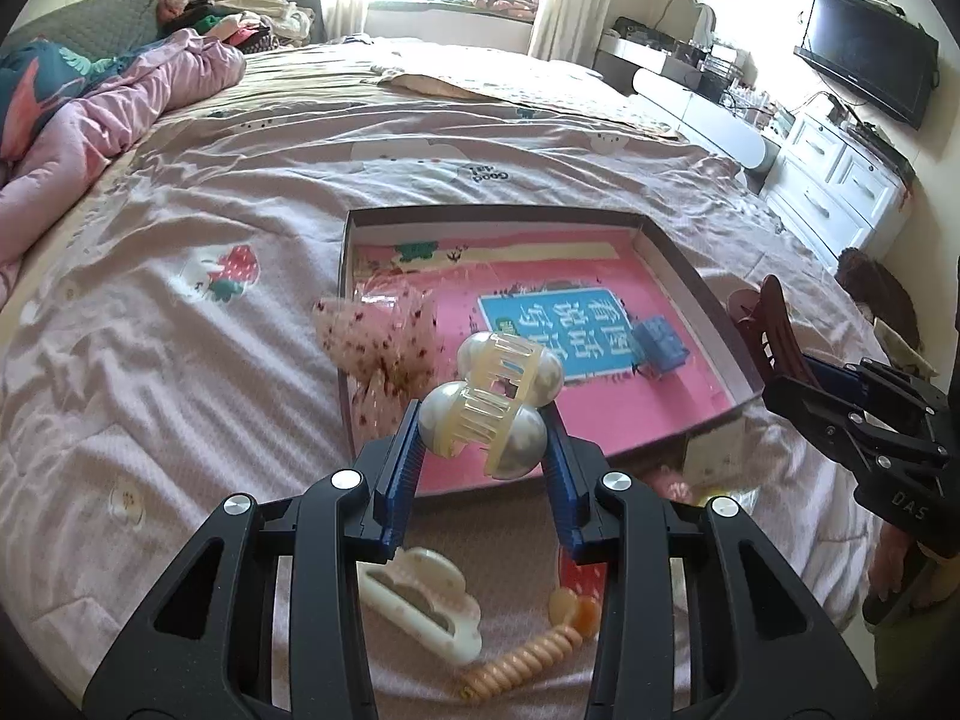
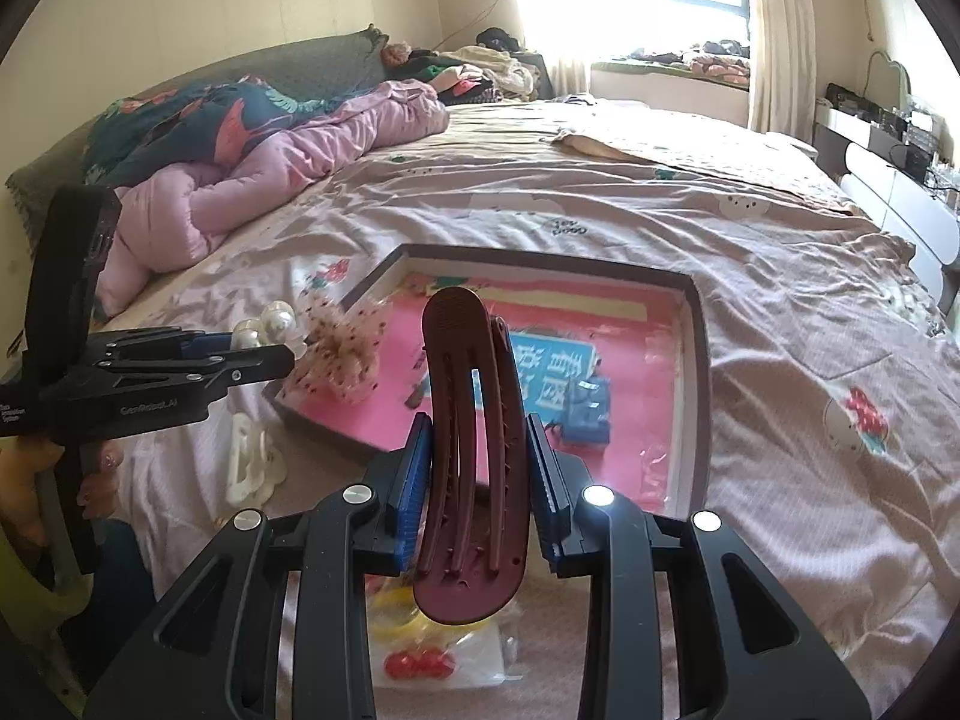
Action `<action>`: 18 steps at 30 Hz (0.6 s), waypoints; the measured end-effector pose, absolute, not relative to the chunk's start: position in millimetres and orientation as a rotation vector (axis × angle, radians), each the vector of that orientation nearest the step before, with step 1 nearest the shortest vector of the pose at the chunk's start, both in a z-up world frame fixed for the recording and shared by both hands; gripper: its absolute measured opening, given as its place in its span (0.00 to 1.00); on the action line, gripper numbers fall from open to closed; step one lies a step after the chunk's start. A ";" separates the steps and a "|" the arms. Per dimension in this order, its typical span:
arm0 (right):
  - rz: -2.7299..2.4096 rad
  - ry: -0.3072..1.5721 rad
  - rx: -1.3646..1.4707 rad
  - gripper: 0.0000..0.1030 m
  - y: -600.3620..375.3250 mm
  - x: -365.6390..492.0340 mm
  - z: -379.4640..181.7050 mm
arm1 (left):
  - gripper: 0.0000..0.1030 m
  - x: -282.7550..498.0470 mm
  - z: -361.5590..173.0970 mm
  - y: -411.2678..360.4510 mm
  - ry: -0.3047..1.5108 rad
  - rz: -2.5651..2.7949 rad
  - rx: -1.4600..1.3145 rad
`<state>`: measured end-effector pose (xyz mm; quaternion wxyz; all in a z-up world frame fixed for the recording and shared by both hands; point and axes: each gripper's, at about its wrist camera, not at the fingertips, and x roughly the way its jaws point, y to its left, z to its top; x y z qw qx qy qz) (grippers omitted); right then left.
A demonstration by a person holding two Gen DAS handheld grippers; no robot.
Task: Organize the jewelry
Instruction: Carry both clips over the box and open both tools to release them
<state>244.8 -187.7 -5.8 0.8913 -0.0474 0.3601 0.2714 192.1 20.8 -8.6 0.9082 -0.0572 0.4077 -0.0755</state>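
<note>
the left claw (image 1: pixel 485 420) is closed on a pearl hair claw clip (image 1: pixel 492 405), its blue pads pressing the two lower pearl balls from either side, so the cream-toothed clip stands up between the fingers, lifted above the bed (image 1: pixel 210 192). the right claw (image 2: pixel 480 456) grips a long dark red hair clip (image 2: pixel 471 462) about its middle, the clip standing nearly upright with its rounded top leaning away from the camera and its lower end hanging down past the pads. in the left wrist view the same red clip pokes up from the right claw at the right edge, just beside the near right corner of the box.

between and beyond the two claws lies a shallow open box (image 1: pixel 684 276) with dark walls and a pink printed floor, resting on the pale pink bedsheet. a small blue clip (image 1: pixel 660 345) lies inside it, on the blue label. a sheer spotted hair bow (image 1: pixel 384 348) drapes over the box's left wall, partly in and partly out.

on the sheet under the left claw lie a white cloud-shaped clip (image 1: pixel 420 606), a peach spiral hair tie (image 1: pixel 522 660) and an orange bead piece (image 1: pixel 573 606), all outside the box. a crumpled pink quilt (image 1: pixel 90 114) lies at the head of the bed.
</note>
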 end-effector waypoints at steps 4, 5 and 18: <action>0.537 0.743 -0.079 0.29 -192.6 255.3 -3.7 | 0.28 203.5 -4.1 16.9 0.835 -0.158 -0.111; 0.529 0.743 -0.076 0.29 -194.8 259.1 -3.9 | 0.28 207.8 -3.7 15.6 0.836 -0.160 -0.112; 0.422 0.775 -0.043 0.29 -216.1 305.6 -21.4 | 0.28 246.7 -17.0 -2.5 0.865 -0.170 -0.130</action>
